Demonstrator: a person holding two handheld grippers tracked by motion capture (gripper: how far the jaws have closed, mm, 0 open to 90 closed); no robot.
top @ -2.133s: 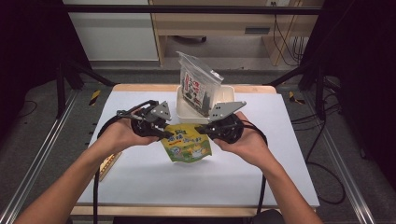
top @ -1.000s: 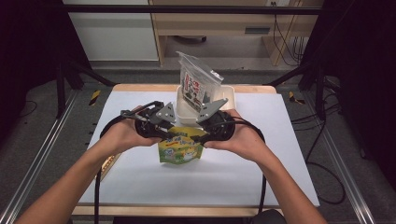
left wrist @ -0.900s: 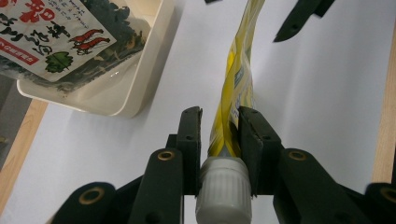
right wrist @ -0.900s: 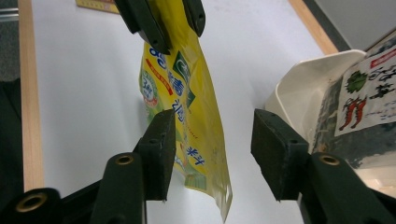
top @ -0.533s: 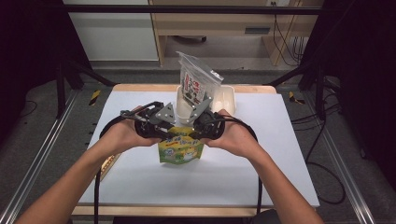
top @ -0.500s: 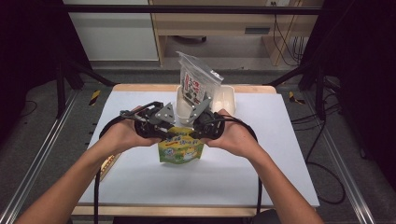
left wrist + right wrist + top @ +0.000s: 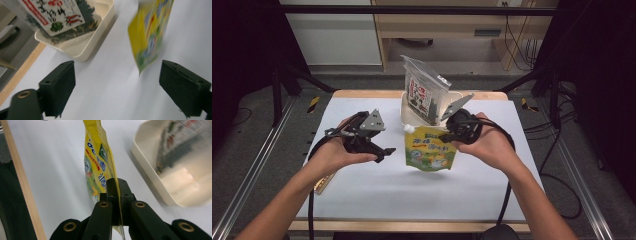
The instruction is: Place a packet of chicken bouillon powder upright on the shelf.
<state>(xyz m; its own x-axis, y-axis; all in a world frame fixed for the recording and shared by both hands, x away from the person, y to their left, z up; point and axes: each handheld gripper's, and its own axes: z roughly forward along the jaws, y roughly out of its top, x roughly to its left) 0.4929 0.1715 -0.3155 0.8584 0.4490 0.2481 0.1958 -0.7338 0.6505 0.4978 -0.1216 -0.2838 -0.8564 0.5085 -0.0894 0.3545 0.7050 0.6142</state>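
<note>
Yellow-green pouch point(image 7: 431, 153) is held upright, long axis vertical, clamped in the right gripper point(image 7: 455, 131); the left gripper point(image 7: 382, 150), jaws wide, is just beside it.

Yellow-green spouted pouch point(image 7: 431, 154), upright, lifted

- The right gripper's point(image 7: 117, 195) black jaws pinch the edge of a yellow-green printed plastic pouch point(image 7: 98, 162).
- A cream plastic tray point(image 7: 152, 173) holding a blurred packet point(image 7: 175, 140) sits beyond, on the white table point(image 7: 50, 157).

Glossy plastic pouch point(image 7: 430, 152); matt blk tool point(image 7: 117, 192).
</note>
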